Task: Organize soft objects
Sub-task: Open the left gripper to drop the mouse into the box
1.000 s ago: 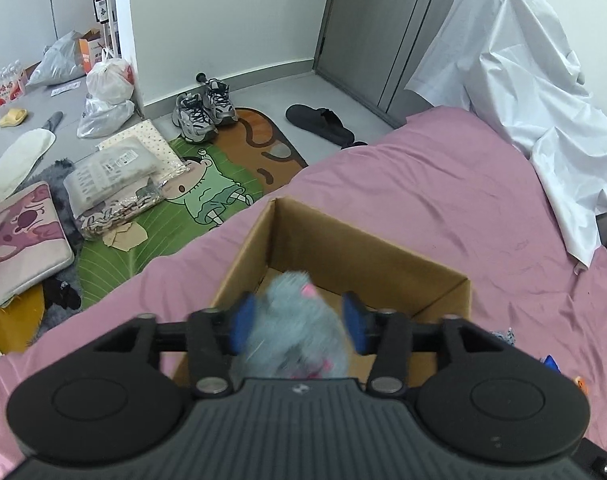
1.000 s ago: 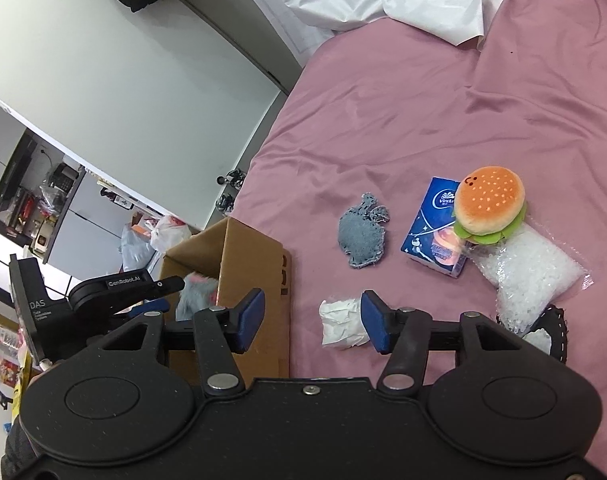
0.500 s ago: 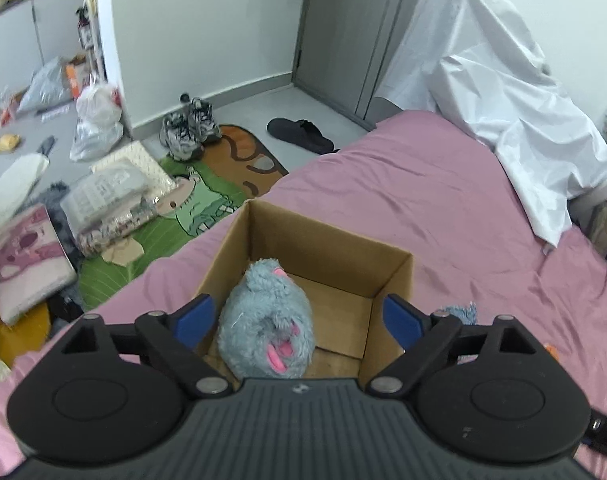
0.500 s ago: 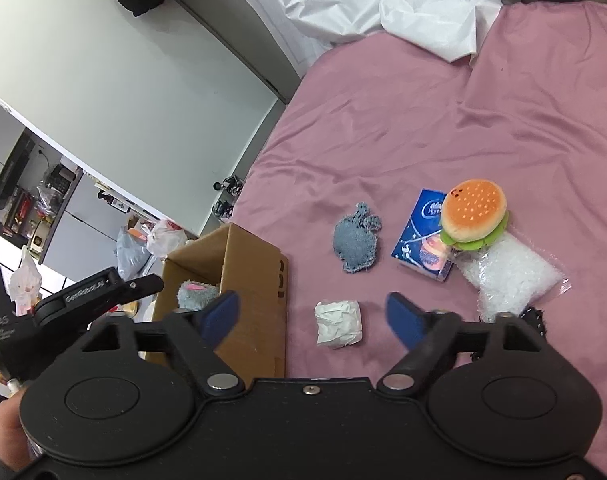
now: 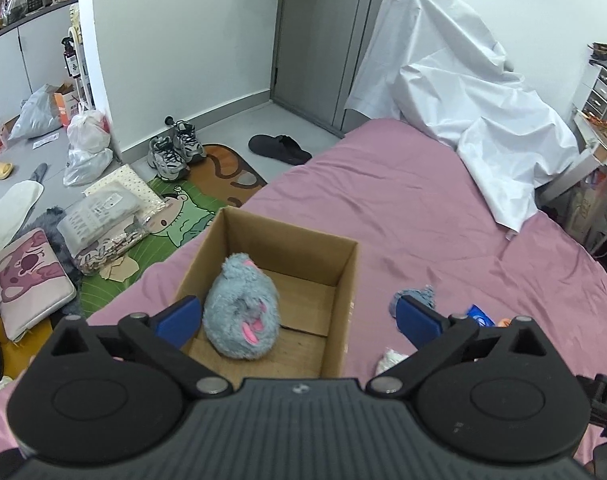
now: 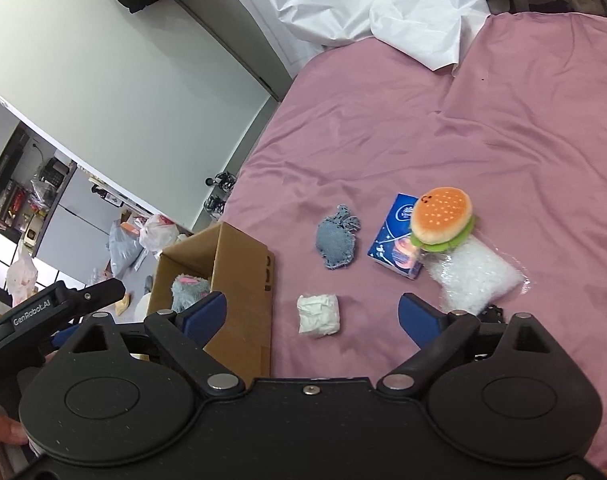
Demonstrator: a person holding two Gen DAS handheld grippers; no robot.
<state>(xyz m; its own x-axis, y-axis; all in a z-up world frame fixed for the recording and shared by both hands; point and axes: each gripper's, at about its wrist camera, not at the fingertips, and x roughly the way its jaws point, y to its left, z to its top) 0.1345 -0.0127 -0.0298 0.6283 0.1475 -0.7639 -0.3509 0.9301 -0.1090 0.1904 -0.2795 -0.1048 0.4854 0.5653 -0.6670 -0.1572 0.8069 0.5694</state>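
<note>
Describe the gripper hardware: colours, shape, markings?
Both alike: matte black bodies, ribbed centre, two round side discs, silver pivot screws, black linkage arms, blue pads. Left gripper, right gripper. In the right view, the left one's side reads "GenRobot.AI" in white. No cables or sleeves visible.

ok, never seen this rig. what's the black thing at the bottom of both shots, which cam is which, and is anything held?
A person holds a two-finger gripper in each hand; each carries a fisheye camera looking along its blue fingers. The left view shows the left gripper above the cardboard box, where the grey plush now lies; its jaws have just been opening and hold nothing. The right gripper, also just opening and empty, hovers over the pink bedsheet near a white wad, denim patch, tissue pack, burger plush and clear bag.
</note>
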